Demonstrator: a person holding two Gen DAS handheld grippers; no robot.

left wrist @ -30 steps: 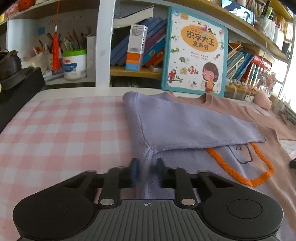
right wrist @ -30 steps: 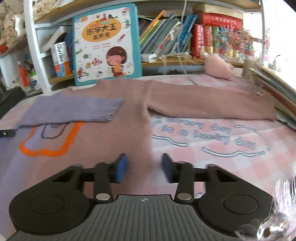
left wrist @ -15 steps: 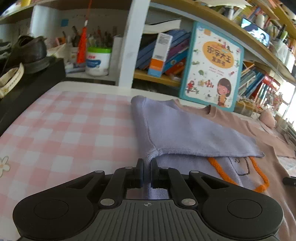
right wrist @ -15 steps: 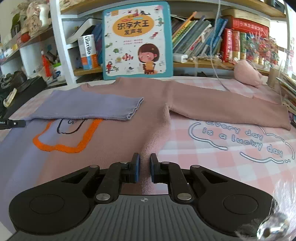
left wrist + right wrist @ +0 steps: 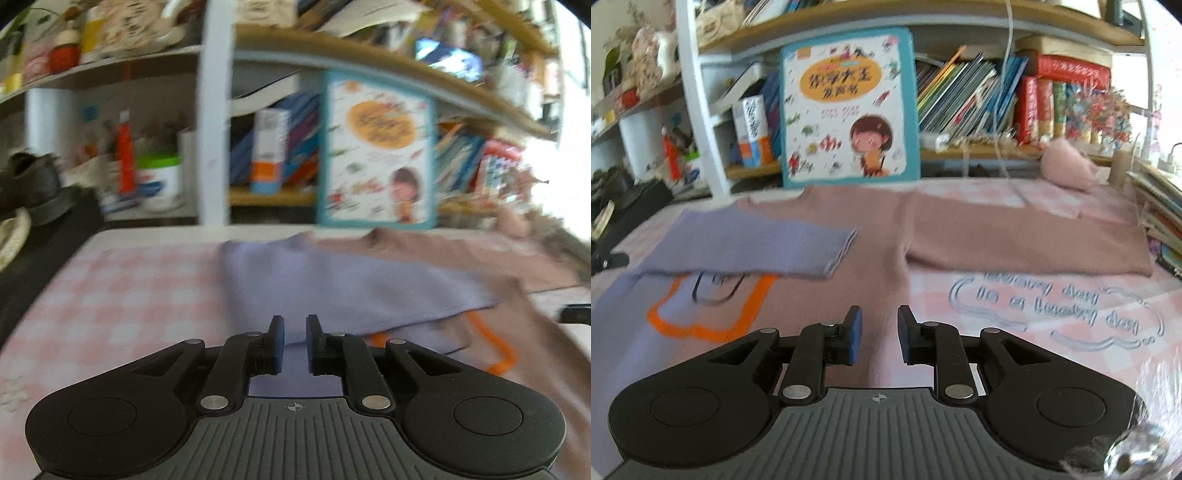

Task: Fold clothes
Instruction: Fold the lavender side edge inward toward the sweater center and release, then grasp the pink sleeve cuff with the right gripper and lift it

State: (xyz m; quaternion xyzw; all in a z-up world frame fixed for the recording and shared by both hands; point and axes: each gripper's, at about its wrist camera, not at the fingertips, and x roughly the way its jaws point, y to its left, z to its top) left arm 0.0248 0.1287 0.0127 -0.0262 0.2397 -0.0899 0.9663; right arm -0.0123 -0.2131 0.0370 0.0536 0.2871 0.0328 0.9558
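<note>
The pink-and-lilac knitted sweater (image 5: 871, 254) is lying flat on the pink checked tablecloth (image 5: 122, 295), its lilac sleeve (image 5: 757, 247) folded across the chest and its pink sleeve (image 5: 1027, 240) stretching outward. Both the left gripper (image 5: 294, 339) and the right gripper (image 5: 879, 334) are hovering with fingers spread, holding nothing. One risk: a shallow pinch could be dragging the knit and undoing that folded sleeve.

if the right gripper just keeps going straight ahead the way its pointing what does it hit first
Most likely the pink body of the sweater, lying flat just ahead of the open right gripper. Beyond it stands the picture book. Depth is hard to judge here.
</note>
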